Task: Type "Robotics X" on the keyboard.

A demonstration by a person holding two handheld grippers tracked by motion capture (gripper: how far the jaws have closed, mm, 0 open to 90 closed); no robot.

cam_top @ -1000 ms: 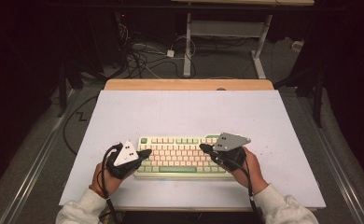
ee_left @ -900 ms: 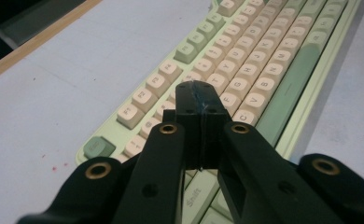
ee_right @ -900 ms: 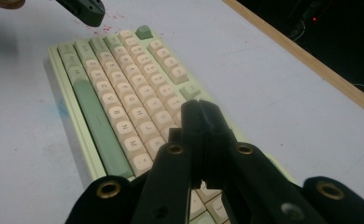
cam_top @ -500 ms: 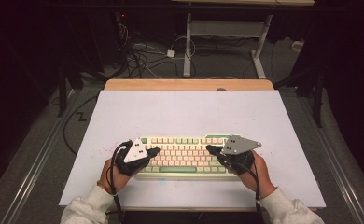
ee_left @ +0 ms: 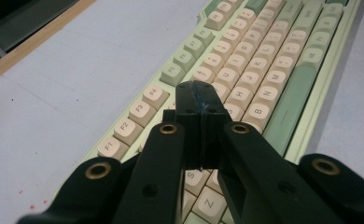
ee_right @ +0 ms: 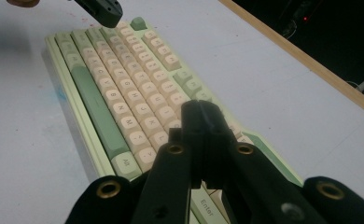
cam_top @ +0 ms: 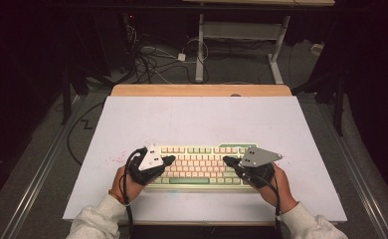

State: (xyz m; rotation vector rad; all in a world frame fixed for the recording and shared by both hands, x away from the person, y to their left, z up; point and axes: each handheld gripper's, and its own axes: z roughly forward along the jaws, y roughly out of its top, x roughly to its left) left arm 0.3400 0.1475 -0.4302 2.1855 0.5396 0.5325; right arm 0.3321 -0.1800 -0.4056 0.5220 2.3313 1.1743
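Nearest the person, both sleeves and hands come in over the front edge of the white surface. Left gripper: fingers closed tip to tip on nothing, poised over the left end of the keyboard, just above the cream letter keys near the F-row as the left gripper view shows it. Against the pictures of a second ago, this gripper has slid rightward from the bare surface beside the keyboard's left edge to a spot over its keys. Right gripper: fingers likewise closed and empty, over the right end of the keys, place hardly changed. The keyboard lies flat, near the front of the surface, long side toward the person, not shifted. Judgement: both closed tips are now set as pokers over the keys; key pressing looks about to begin, no key visibly depressed. Farther off: the bare white surface, its wooden rear edge, then cables on the floor.
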